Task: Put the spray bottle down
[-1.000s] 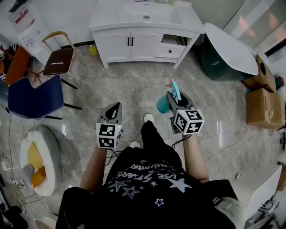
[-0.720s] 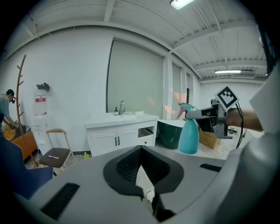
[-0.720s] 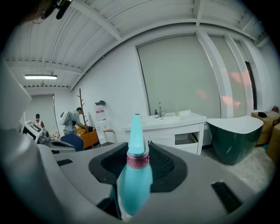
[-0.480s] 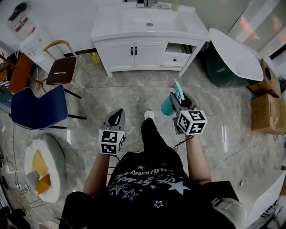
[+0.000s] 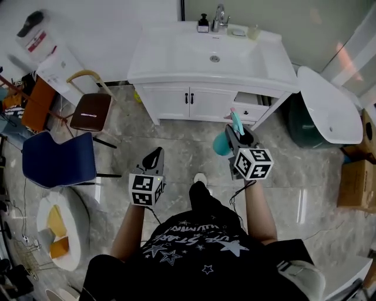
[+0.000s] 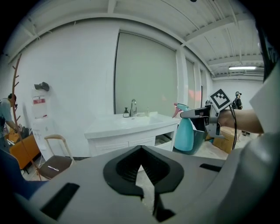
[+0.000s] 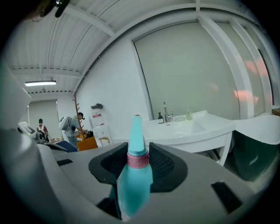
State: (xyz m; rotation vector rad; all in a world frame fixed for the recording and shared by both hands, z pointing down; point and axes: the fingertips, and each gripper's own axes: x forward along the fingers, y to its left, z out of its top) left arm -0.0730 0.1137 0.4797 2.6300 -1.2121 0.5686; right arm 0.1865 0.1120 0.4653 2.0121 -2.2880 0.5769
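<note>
A teal spray bottle [image 5: 221, 143] with a pink collar and a pink trigger hangs upright over the floor, in front of the white vanity [image 5: 176, 59]. My right gripper [image 5: 235, 135] is shut on the bottle's neck, and the nozzle [image 7: 136, 133] rises between the jaws. The left gripper view shows the bottle [image 6: 185, 133] at its right. My left gripper [image 5: 154, 155] is held lower left of it, apart from the bottle. Its fingertips meet and hold nothing.
On the vanity's back edge are a faucet [image 5: 220, 16] and a soap bottle [image 5: 203, 23], and a drawer [image 5: 249, 111] at its right stands open. A brown chair [image 5: 91, 111] and a blue chair [image 5: 59, 159] are at left. A white tub [image 5: 329, 103] and a cardboard box [image 5: 358, 182] are at right.
The person has walked toward the vanity, which now sits closer and larger. Both grippers moved forward with them; the bottle stays in the right gripper.
</note>
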